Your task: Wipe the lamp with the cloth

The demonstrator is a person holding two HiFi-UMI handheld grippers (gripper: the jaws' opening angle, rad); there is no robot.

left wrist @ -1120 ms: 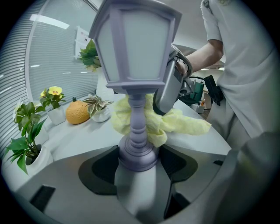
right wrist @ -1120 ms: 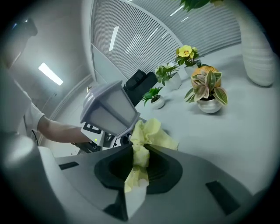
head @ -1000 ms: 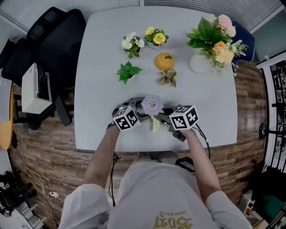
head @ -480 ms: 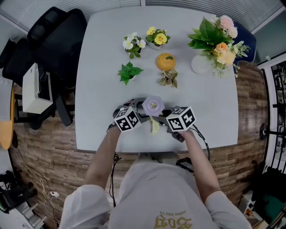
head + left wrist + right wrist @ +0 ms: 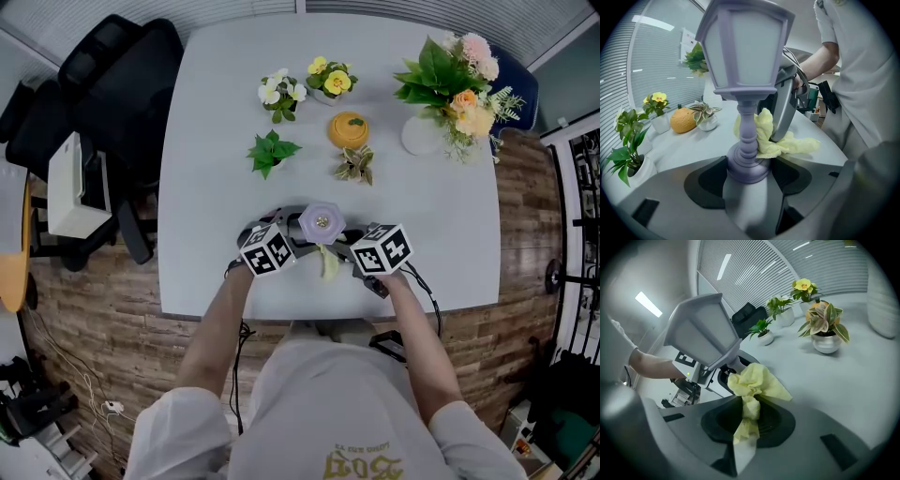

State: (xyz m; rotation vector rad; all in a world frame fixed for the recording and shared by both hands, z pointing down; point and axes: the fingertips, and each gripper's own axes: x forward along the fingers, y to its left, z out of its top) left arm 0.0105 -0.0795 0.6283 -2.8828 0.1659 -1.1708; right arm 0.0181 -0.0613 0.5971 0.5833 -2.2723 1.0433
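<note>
On table (image 5: 216, 141), cloth (image 5: 328, 263) against lamp (image 5: 321, 221).

White short-sleeved shirt (image 5: 323, 403), yellow print (image 5: 362, 464)

floor (image 5: 525, 216): wood plank | table (image 5: 202, 187): white | chair (image 5: 122, 75): black (upper left)

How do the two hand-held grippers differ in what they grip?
The left gripper is shut on the base of the lilac lantern-shaped lamp, rigid and upright; the right gripper is shut on a crumpled pale-yellow cloth, soft and limp. The left gripper steadies the lamp; the right gripper holds the cloth against its stem. Both are closed, meeting at the lamp.
</note>
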